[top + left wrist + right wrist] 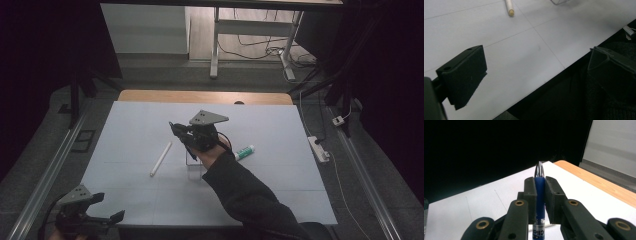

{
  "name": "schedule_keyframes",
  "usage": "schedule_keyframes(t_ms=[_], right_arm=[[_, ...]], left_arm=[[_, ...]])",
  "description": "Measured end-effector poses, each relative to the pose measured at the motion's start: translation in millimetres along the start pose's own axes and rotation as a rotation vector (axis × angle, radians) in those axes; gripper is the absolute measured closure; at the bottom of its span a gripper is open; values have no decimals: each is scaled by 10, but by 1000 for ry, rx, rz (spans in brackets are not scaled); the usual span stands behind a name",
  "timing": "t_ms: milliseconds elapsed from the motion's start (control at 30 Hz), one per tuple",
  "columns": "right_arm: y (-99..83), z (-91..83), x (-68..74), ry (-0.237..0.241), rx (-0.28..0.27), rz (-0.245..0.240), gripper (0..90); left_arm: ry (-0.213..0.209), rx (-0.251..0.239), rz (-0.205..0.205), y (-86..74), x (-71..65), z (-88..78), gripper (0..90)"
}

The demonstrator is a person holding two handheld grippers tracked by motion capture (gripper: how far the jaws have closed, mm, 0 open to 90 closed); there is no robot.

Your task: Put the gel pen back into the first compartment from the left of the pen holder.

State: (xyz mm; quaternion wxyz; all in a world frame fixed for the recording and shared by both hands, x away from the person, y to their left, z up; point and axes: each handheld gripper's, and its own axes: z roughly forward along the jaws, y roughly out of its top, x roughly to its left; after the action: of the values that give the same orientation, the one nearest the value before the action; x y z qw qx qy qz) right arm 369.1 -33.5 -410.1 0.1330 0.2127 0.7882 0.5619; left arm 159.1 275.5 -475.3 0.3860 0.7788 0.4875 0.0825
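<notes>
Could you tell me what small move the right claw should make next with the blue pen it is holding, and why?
Probably lower the right claw toward the clear holder just below it. The claw is shut on the blue pen, with the holder standing on the white mat beneath the hand. The left claw waits open at the mat's near edge.

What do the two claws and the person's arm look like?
Both claws are black. The right claw has a grey three-cornered plate with small holes on top, brass-coloured rivets on its finger links, and a dark cable looping behind it. The left claw carries the same grey plate and has flat, blocky pads. The arm wears a dark sleeve.
</notes>
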Motion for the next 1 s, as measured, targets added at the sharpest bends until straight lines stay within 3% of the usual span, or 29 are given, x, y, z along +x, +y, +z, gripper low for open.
schedule_keyframes(t_ms=[367,833,1000], right_arm=[[-174,4,16,-4,18,-12,801],[-340,-64,34,-6,10,6,800],[-417,-98,47,-16,34,-2,798]], left_arm=[[0,1,3,0,-1,0,26],[0,1,4,1,-3,1,26],[1,2,6,1,-4,0,26]])
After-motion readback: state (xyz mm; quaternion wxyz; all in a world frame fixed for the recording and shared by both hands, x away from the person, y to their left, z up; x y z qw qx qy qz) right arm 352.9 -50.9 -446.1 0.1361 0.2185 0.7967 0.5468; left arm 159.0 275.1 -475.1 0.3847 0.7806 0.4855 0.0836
